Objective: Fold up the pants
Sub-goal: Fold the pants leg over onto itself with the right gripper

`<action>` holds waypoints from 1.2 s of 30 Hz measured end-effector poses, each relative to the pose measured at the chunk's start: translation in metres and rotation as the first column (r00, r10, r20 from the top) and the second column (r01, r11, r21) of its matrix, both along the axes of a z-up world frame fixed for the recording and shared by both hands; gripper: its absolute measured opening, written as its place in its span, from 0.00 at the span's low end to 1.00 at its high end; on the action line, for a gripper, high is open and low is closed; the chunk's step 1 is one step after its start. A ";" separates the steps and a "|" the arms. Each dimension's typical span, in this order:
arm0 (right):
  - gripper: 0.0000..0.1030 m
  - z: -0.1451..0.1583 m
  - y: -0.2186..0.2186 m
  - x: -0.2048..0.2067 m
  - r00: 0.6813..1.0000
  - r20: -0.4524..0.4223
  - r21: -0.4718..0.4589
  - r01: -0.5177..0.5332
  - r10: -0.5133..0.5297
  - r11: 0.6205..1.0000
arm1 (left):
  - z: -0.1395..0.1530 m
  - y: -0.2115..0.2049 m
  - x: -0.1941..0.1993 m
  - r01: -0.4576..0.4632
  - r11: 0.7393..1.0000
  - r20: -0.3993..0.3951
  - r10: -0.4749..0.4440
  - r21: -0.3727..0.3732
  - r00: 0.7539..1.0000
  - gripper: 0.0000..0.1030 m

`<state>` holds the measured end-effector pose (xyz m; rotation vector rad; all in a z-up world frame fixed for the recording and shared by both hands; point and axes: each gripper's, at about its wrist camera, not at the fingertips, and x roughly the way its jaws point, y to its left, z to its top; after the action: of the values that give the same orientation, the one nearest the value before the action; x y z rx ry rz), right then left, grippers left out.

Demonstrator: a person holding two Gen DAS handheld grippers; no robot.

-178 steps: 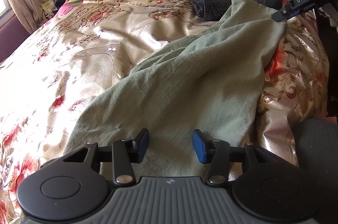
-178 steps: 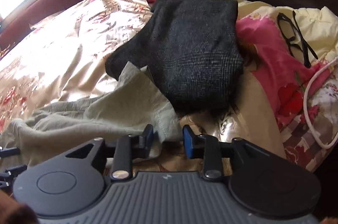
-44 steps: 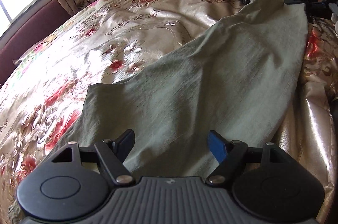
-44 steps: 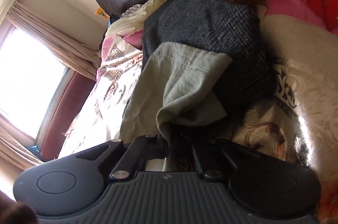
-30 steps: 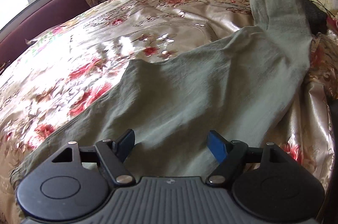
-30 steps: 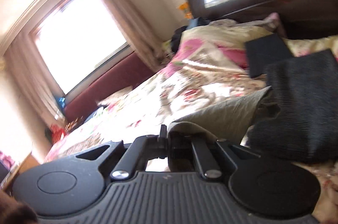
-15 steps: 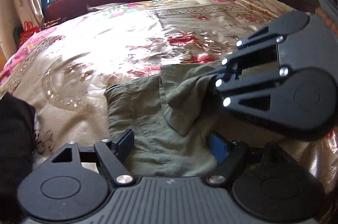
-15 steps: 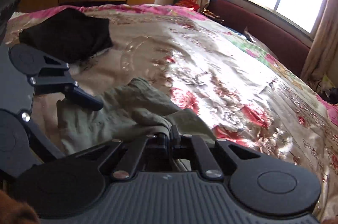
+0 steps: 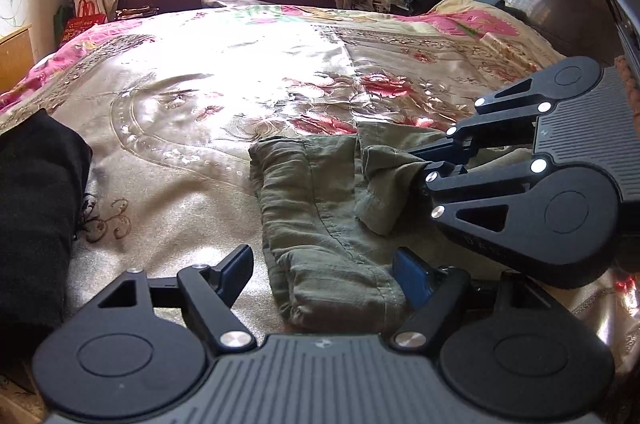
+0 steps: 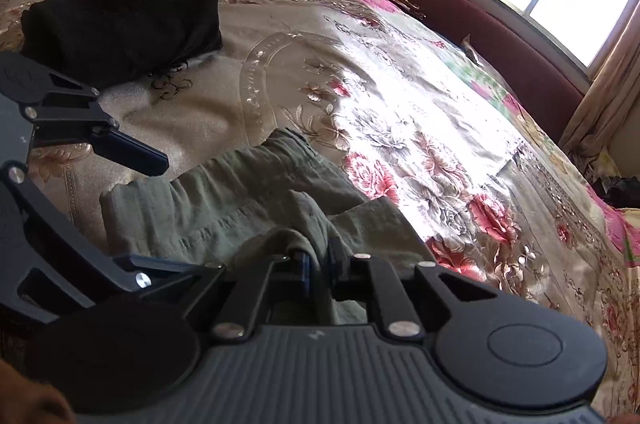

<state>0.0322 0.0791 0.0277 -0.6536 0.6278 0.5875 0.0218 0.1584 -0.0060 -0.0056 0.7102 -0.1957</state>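
Olive green pants (image 9: 320, 207) bunched on floral bedspread (image 9: 240, 71), lower centre of frame. Right hand-held gripper (image 10: 316, 270) clamped on a pants fold; left hand-held gripper (image 9: 322, 274) spread wide, straddling the waistband. Black garment (image 10: 120, 19) upper left.

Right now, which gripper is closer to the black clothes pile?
Left. The left gripper sits open beside the black clothes pile; the right gripper is farther off, clamping the green pants.

The black left tongs (image 9: 322, 274) sit low with their blue-padded fingers spread wide apart, while the black right tongs (image 10: 318, 266), reaching in from the right, are pinched tight on a fold of olive-green fabric (image 10: 248, 199).
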 end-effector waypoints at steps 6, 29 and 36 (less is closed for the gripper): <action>0.10 0.000 0.006 0.014 0.993 -0.115 0.036 0.030 -0.026 0.999 | 0.004 0.002 -0.007 0.005 1.000 0.015 -0.004 -0.011 1.000 0.87; 0.24 0.011 0.000 -0.013 0.965 -0.231 0.109 -0.102 0.125 0.989 | 0.005 -0.010 -0.026 0.078 0.995 -0.039 -0.075 0.069 0.996 0.89; 0.58 0.023 -0.081 -0.036 0.982 -0.180 0.153 0.089 -0.060 0.984 | 0.005 -0.011 -0.023 0.067 0.995 -0.054 -0.064 0.074 0.997 0.90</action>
<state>-0.0033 -0.0020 0.0508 -0.4280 0.7570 0.6223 -0.0009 0.1470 -0.0014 0.0853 0.7698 -0.2321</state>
